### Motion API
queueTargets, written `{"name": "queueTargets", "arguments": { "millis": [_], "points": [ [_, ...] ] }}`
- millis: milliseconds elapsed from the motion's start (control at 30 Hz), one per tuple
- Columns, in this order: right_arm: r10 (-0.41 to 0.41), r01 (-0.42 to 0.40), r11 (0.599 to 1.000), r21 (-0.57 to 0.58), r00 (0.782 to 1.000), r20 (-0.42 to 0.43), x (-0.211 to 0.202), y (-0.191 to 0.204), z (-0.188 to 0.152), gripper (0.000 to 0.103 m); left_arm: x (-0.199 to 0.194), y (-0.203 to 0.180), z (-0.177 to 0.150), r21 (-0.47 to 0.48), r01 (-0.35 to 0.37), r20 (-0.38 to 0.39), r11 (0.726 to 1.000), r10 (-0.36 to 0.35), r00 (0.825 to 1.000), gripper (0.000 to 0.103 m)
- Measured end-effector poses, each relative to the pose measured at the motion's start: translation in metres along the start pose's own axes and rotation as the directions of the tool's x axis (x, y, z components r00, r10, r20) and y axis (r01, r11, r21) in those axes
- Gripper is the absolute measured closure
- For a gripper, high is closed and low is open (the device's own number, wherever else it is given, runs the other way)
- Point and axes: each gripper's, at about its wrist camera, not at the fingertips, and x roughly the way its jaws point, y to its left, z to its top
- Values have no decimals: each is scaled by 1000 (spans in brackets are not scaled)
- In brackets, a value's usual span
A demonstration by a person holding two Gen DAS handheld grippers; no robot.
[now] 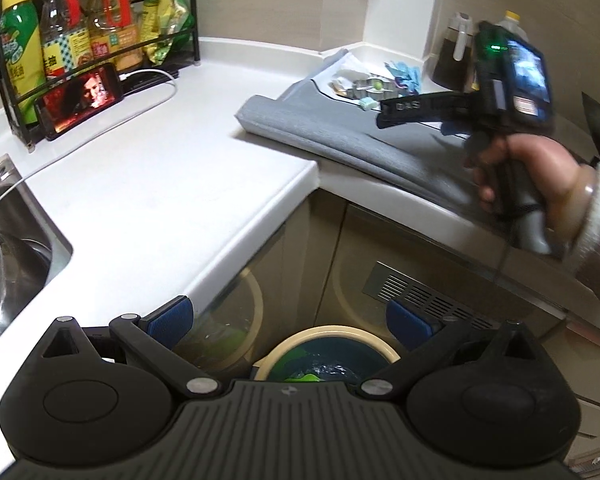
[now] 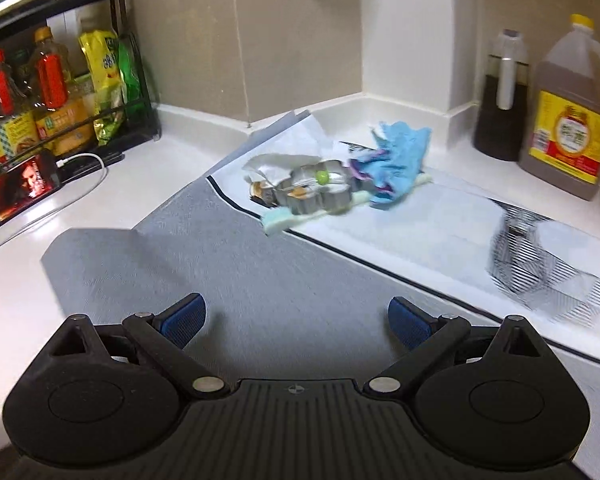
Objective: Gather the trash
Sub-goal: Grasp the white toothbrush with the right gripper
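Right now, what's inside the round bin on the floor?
The bin holds something green against a dark blue lining with a shiny patch. The left gripper, jaws open, covers its lower part, so the rest is hidden.

The left tool [image 1: 290,324] hangs wide apart and empty over a bin [image 1: 332,350] below the desk [image 1: 160,184] edge. Farther right, a hand [image 1: 540,184] holds the right tool [image 1: 384,114] above a grey mat [image 1: 340,128], near the trash [image 1: 372,86].

White tabletop [image 2: 16,280]; grey mat [image 2: 260,280] with dark border line; blue crumpled cloth [image 2: 400,160]; silver metal moulds [image 2: 316,192]; pale green sponge [image 2: 278,222]; black-and-white striped print [image 2: 540,272]; cream-rimmed bin [image 1: 332,344].
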Motion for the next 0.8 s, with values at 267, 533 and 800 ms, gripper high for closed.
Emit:
{"name": "queueTargets", "arguments": {
  "millis": [267, 533, 800],
  "points": [
    [-89, 90, 996, 21, 995, -44, 72, 36, 40, 5, 4, 12, 12, -23, -35, -12, 999, 35, 999, 0],
    [-171, 177, 976, 127, 983, -60, 73, -17, 44, 4, 14, 7, 17, -2, -16, -23, 1000, 16, 1000, 0],
    [-185, 191, 974, 126, 981, -57, 26, -85, 17, 4, 30, -13, 24, 53, 30, -37, 998, -28, 999, 0]
  ]
}}
